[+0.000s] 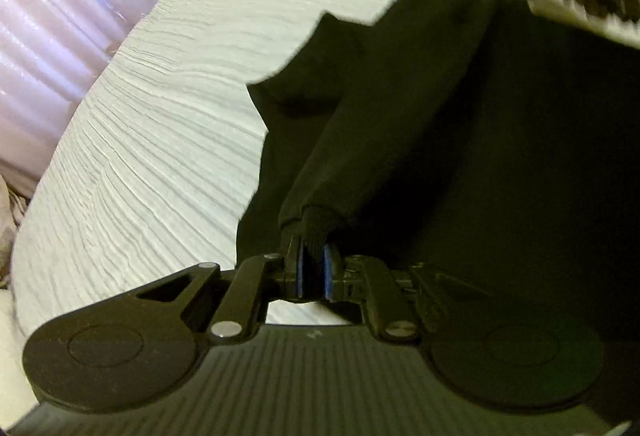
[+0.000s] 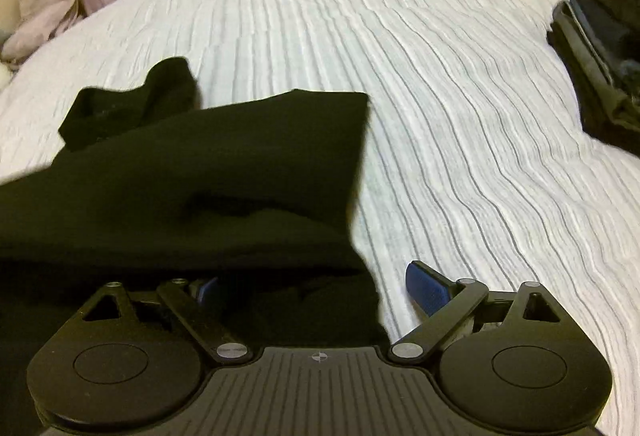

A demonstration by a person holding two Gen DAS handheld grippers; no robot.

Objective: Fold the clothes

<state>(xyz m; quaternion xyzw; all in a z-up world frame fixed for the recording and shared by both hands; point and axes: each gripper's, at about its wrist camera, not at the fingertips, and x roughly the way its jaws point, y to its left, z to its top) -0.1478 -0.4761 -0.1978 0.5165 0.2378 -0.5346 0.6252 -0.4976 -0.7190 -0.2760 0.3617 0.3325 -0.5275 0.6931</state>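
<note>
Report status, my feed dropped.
Left tool shut on black garment's cuff. Right tool open over its edge. Bed clear ahead.

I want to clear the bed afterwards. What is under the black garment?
The black garment lies on the white ribbed bedspread, which shows all around it. Whether anything else sits beneath is hidden by the cloth. The left gripper pinches its cuff.
</note>
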